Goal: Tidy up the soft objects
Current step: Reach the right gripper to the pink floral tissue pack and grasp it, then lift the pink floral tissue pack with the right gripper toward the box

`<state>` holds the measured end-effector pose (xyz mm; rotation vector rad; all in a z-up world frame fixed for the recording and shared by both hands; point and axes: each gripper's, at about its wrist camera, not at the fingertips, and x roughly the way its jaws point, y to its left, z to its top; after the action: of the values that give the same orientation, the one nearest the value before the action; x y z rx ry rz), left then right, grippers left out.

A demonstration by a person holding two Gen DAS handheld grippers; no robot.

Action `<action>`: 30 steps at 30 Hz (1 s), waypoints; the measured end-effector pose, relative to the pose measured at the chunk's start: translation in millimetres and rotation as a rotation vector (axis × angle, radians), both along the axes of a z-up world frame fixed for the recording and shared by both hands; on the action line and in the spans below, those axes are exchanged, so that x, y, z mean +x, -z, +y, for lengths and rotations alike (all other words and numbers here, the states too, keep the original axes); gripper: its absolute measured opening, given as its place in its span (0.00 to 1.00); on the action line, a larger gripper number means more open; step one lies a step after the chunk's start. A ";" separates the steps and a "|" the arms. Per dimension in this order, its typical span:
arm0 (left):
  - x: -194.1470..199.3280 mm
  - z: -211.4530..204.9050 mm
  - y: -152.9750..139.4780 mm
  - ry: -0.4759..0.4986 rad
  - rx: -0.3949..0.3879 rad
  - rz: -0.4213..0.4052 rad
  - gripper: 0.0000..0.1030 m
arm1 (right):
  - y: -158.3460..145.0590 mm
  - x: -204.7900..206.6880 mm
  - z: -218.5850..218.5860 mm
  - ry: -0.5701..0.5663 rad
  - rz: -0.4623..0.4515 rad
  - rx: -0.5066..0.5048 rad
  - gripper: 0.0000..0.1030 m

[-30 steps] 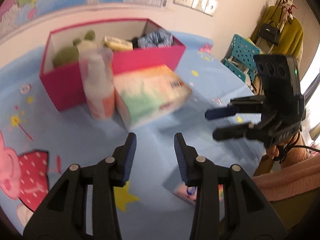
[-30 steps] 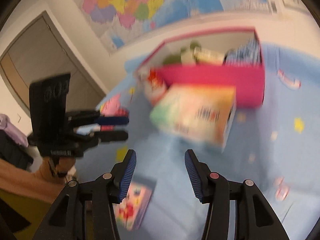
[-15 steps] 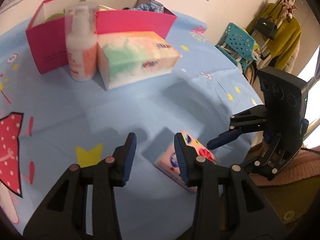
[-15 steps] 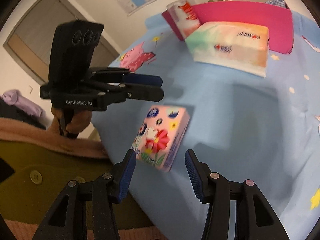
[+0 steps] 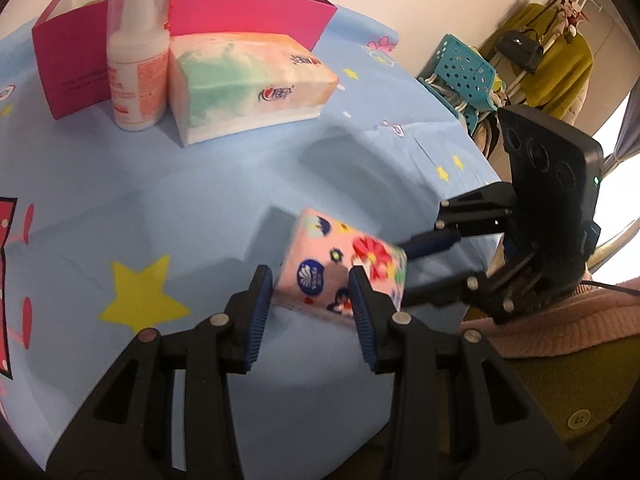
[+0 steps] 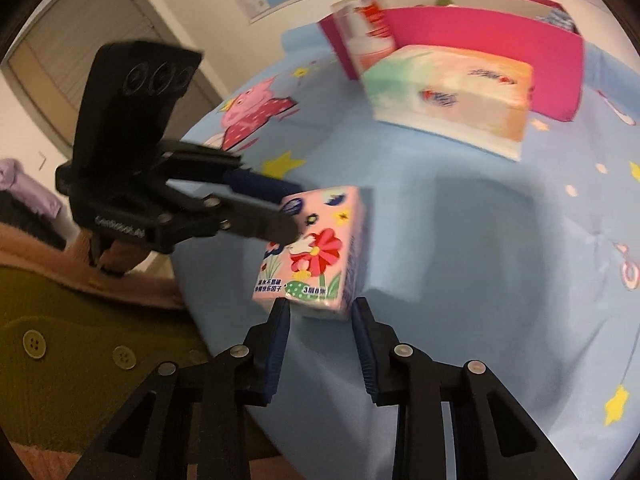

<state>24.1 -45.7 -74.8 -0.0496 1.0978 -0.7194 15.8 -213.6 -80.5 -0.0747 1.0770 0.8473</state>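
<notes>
Pink box holds cloth and a green toy.
Tissue pack lies well clear of box, near tabletop edge; both grippers' jaws released, the right just closing, left.

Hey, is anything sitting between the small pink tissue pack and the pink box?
Yes. The large tissue pack and the pump bottle stand directly before the pink box, between it and the small pink tissue pack.

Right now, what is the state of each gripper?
Left gripper: open, holding nothing.
Right gripper: jaws have just been closing around the small pink flowered tissue pack; whether it grips cannot be told.
</notes>
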 end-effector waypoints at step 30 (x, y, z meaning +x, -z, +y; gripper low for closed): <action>18.6 0.3 -1.0 -0.098 -0.020 0.004 0.39 | 10.8 44.3 -16.2 0.221 0.074 0.234 0.34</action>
<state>42.7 -45.4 -73.8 -0.1207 1.0850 -0.6428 60.1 -229.9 -91.4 0.2692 1.0263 0.7746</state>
